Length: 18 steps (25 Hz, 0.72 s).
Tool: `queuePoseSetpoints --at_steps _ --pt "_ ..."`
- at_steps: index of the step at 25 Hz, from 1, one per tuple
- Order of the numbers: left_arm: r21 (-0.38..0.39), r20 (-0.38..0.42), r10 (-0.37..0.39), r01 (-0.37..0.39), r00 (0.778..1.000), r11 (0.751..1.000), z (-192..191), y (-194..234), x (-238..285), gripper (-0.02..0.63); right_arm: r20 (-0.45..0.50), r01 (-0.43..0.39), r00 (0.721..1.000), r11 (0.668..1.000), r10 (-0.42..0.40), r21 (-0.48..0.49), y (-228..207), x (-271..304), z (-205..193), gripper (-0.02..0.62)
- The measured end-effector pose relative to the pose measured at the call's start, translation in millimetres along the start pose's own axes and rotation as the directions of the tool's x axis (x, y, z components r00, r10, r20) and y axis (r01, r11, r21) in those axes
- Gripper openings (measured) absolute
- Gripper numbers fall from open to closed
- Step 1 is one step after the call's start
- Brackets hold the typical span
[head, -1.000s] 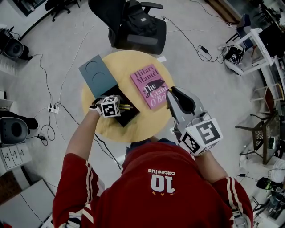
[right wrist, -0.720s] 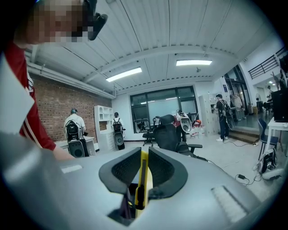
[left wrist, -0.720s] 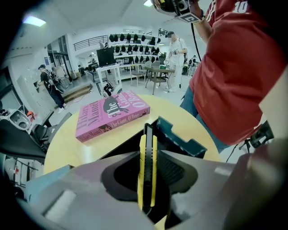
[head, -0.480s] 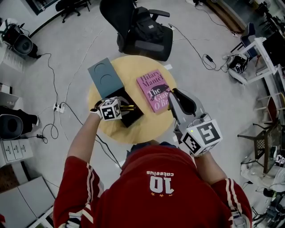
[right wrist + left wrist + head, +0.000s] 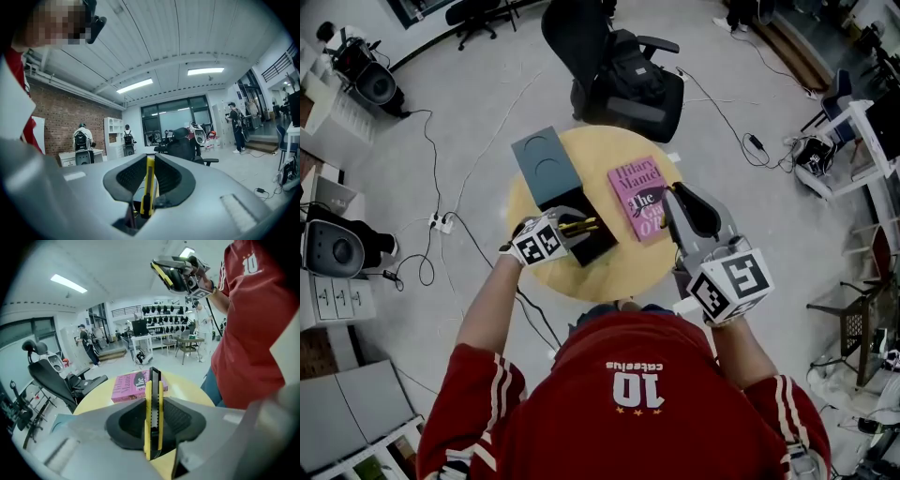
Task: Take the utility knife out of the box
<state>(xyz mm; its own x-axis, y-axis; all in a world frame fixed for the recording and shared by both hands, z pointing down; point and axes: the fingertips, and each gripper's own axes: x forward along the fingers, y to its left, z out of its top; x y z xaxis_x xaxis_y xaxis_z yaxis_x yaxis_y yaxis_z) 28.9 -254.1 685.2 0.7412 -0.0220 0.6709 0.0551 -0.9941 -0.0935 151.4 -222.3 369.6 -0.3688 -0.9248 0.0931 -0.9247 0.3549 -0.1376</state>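
**Knife clamped in left tongs, above the box: grip is the weak point**

Left tongs (image 5: 153, 401) are clamped on the yellow utility knife (image 5: 153, 380), one pad on each side of the body. The front end sticks well out past the tips. Right tongs (image 5: 149, 161) are nearly together on a thin yellow strip (image 5: 149, 180); I can't tell what it is. They sit by the tabletop (image 5: 623, 272) edge, just beside the pink book (image 5: 641, 198).

Risks, my read:
- The grip is toward the rear of the knife, so a lot of it overhangs. A fast swing or wrist roll could pivot it in the pads or let it slip.
- The knife is over the open black box (image 5: 598, 246). Going sideways while low could snag a wall and drag the box.
- A drop would land in the box or on the book.

View differences:
- Head view gives the layout (box, grey lid (image 5: 544, 164) beside it, book) but not the pad contact or the knife's height above the box.
- Left gripper view shows the clamp plainly, plus the book, but no box.
- Right gripper view shows only the room and a black office chair (image 5: 185, 140), no tabletop.
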Motion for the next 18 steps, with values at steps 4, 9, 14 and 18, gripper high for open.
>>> queuePoseSetpoints --at_steps 4,9,14,18 --pt "-0.033 0.080 0.067 -0.064 0.995 0.997 23 -4 -23 0.129 0.012 -0.022 1.000 1.000 0.022 -0.004 10 3 11 0.049" --pt "-0.091 0.172 0.163 -0.149 0.971 0.985 54 -7 -56 0.129 0.030 -0.059 0.998 0.998 0.059 -0.015 26 10 25 0.048" --pt "-0.110 0.277 0.268 -0.247 0.923 0.963 93 -9 -98 0.129 0.052 -0.074 0.996 0.997 0.074 -0.013 36 11 37 0.048" --pt "-0.121 0.344 0.346 -0.324 0.873 0.938 124 -11 -136 0.129 0.073 -0.076 0.994 0.997 0.076 -0.005 39 11 43 0.048"
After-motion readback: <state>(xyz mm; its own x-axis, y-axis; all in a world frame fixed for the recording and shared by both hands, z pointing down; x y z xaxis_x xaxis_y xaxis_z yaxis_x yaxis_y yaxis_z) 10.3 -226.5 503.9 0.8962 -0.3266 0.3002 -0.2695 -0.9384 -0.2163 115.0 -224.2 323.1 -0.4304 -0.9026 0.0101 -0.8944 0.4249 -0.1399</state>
